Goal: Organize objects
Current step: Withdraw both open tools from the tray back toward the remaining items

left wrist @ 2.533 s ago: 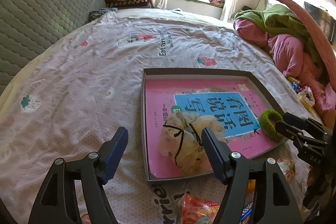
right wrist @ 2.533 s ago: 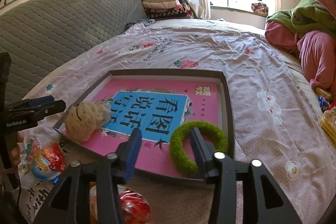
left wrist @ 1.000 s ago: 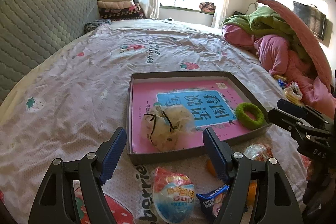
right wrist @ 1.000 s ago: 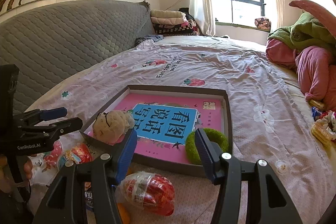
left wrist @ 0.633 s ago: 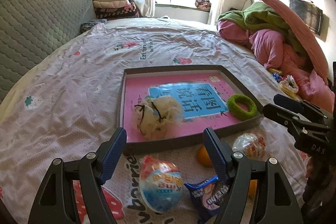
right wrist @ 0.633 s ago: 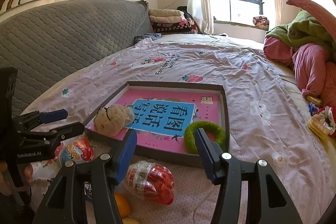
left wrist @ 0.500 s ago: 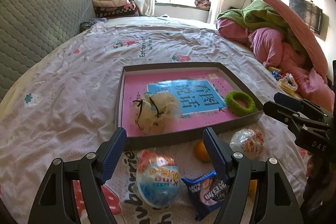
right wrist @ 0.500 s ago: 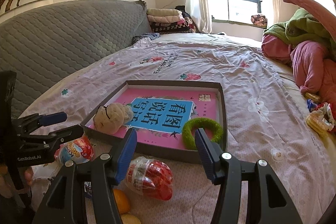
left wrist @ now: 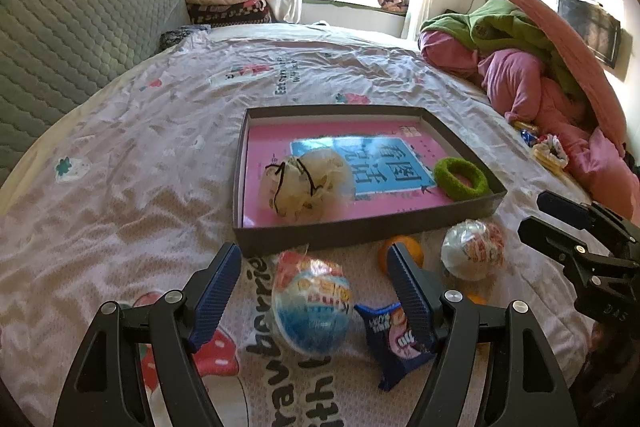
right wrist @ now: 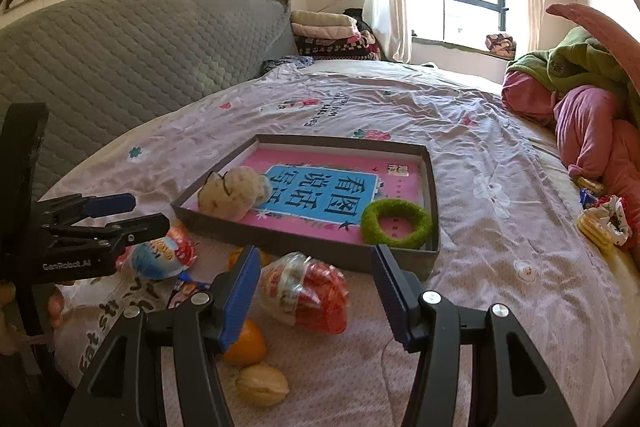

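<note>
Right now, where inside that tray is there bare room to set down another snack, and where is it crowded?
Inside the dark tray, the far half of the pink book lies bare, beyond the cream drawstring pouch and the green ring. A narrower bare strip runs between those two. In front of the tray it is crowded: blue egg snack, red egg snack, oranges, blue packet.

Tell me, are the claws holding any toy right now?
No. Both are empty and open. The left claw hovers over the blue egg, the right claw over the red egg; neither one touches.
</note>
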